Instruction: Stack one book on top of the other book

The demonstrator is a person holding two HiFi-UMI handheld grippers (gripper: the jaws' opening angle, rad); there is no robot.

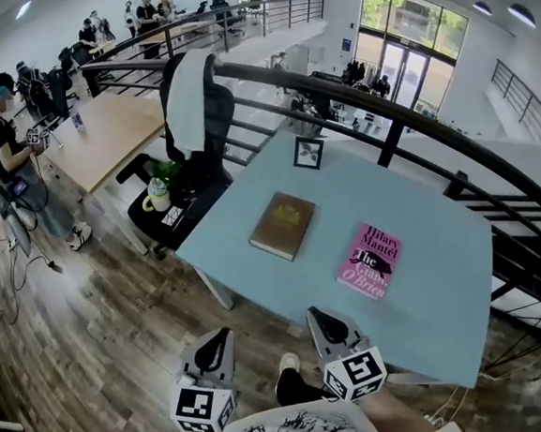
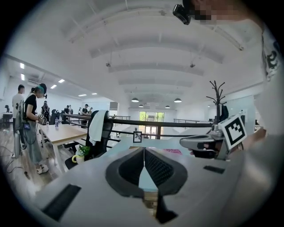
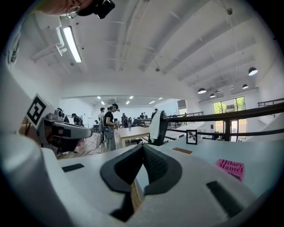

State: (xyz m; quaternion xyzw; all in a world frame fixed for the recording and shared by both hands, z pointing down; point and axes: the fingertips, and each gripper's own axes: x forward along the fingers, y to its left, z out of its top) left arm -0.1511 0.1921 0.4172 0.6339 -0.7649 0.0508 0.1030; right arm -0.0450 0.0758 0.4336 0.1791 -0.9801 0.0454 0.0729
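Note:
A brown book [image 1: 283, 224] lies flat near the middle of the light blue table [image 1: 427, 281]. To its right lies a pink book [image 1: 371, 260], apart from it; it shows as a pink cover [image 3: 230, 168] in the right gripper view and a thin pink strip [image 2: 172, 151] in the left gripper view. My left gripper [image 1: 217, 341] and right gripper [image 1: 323, 320] hang side by side at the table's near edge, both shut and holding nothing. Each points across the table toward the books, well short of them.
A small framed picture [image 1: 308, 152] stands at the table's far edge. A black railing [image 1: 403, 114] runs behind the table. Left of the table stands an office chair [image 1: 193, 142] with a white cloth over it and a mug with a plant [image 1: 158, 194] on its seat. People stand near a wooden table [image 1: 103, 131] at far left.

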